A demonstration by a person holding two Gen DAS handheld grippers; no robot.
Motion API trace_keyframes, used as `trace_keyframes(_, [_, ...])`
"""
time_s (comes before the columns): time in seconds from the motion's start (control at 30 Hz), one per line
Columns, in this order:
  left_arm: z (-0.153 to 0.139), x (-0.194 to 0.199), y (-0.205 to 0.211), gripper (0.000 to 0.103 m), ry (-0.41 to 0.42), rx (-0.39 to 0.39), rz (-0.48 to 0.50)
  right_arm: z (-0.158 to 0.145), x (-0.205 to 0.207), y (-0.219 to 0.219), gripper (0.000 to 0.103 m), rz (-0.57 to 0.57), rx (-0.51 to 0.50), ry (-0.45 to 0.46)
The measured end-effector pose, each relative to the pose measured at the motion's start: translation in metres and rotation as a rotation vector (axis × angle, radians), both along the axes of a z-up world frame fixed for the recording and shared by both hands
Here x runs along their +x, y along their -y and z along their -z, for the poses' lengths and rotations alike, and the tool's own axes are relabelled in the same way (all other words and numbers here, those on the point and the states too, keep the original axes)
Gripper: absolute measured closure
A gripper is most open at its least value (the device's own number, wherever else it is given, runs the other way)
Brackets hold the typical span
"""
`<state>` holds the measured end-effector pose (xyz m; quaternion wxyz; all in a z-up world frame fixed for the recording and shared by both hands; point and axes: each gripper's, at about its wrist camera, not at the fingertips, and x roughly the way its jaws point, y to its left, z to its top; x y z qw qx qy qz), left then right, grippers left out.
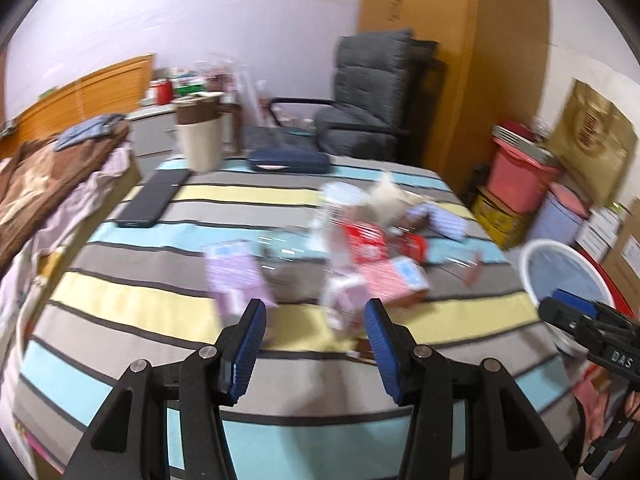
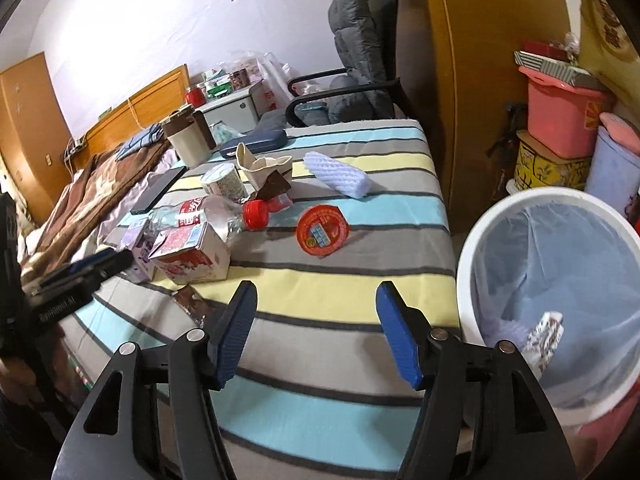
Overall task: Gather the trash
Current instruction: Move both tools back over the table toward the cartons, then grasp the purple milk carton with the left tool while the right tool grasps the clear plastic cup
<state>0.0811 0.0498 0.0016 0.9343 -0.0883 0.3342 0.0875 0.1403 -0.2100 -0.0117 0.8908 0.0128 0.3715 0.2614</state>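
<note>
Trash lies on a striped tablecloth (image 2: 344, 296): a red-and-white milk carton (image 2: 192, 250), a clear bottle with a red cap (image 2: 208, 214), a round red lid (image 2: 322, 230), a white foam sleeve (image 2: 340, 174), a paper cup (image 2: 224, 182), a torn beige wrapper (image 2: 260, 166), a purple carton (image 1: 234, 276). My left gripper (image 1: 316, 312) is open, just short of the cartons; it also shows in the right wrist view (image 2: 96, 264). My right gripper (image 2: 316, 292) is open and empty over the cloth. A white bin (image 2: 552, 264) with a blue liner stands at the right, with a wrapper inside.
A beige jug (image 2: 188, 140), a dark phone (image 2: 158, 190) and a navy case (image 2: 256, 142) sit at the table's far side. A grey chair (image 2: 360, 60) stands behind. Pink and yellow containers (image 2: 560, 120) stack at the right; a bed (image 2: 92, 188) lies left.
</note>
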Motion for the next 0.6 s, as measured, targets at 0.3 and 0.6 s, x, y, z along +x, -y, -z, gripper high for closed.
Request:
trace_keyframes(0.3, [0.008, 0.009, -0.038, 0.040, -0.019, -0.014, -0.110, 0.003, 0.019, -0.012, 0.039, -0.022, -0.034, 0.013])
trace_keyframes(0.6, [0.026, 0.026, -0.046, 0.040, -0.060, -0.039, -0.131, 0.013, 0.039, -0.021, 0.038, -0.044, -0.073, -0.002])
